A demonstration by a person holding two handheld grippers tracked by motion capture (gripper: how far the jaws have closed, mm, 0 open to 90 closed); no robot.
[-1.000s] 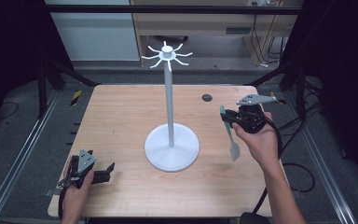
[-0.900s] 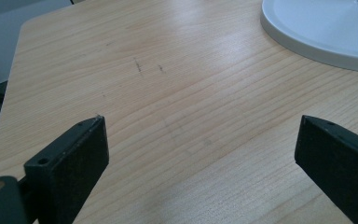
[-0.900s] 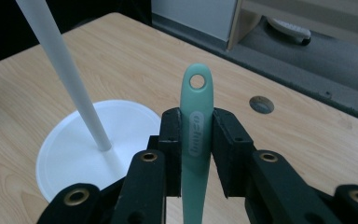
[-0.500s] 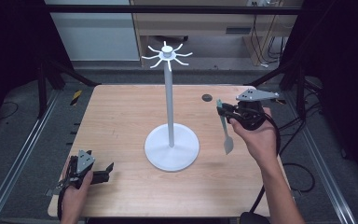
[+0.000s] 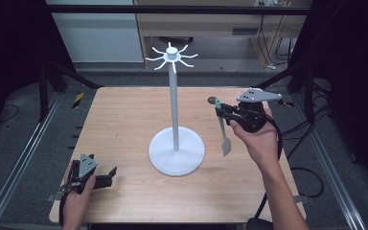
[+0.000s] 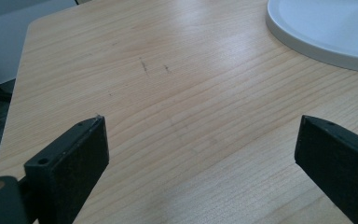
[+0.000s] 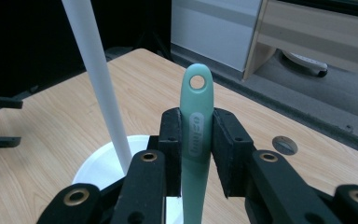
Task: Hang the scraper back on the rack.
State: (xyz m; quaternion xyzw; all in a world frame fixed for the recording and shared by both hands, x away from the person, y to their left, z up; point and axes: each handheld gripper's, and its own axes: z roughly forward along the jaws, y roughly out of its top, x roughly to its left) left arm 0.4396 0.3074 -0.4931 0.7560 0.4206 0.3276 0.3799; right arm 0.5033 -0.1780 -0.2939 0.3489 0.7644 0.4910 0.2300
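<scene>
Desk [image 5: 124, 124]: light wood, rounded corners, spans the high view.

Rack [image 5: 174, 100]: white stand at desk centre, round base [image 5: 176, 152], thin upright pole, ring of curved hooks [image 5: 171, 56] at the top. Its pole [image 7: 101, 84] also shows in the right gripper view, at about 10 o'clock from the fingers.

Right gripper [image 5: 225, 113]: held above the desk at 3 o'clock from the rack pole, well apart from it, fingers pointing toward 9 o'clock. Fingers [image 7: 171, 140] clenched on the spatula [image 5: 223, 129], grasping its handle from both sides. In the right gripper view the pale green handle [image 7: 196, 126] stands upright between the two pads, touching both; its rounded end with the hanging hole [image 7: 197, 82] sticks out past the fingertips at 12 o'clock. In the high view the spatula hangs down from the fingers toward 6 o'clock, grey blade [image 5: 226, 145] lowest, off the desk surface, just to the right of the rack base.

Left gripper [image 5: 106, 175]: low at the desk's 7 o'clock corner, well apart from the spatula. Fingers [image 6: 77, 154] released, spread wide, bare wood between them; edge of the rack base at 1 o'clock in the left gripper view.

Small dark round disc [image 7: 284, 145] lies flat on the desk at 3 o'clock from the right fingers.
</scene>
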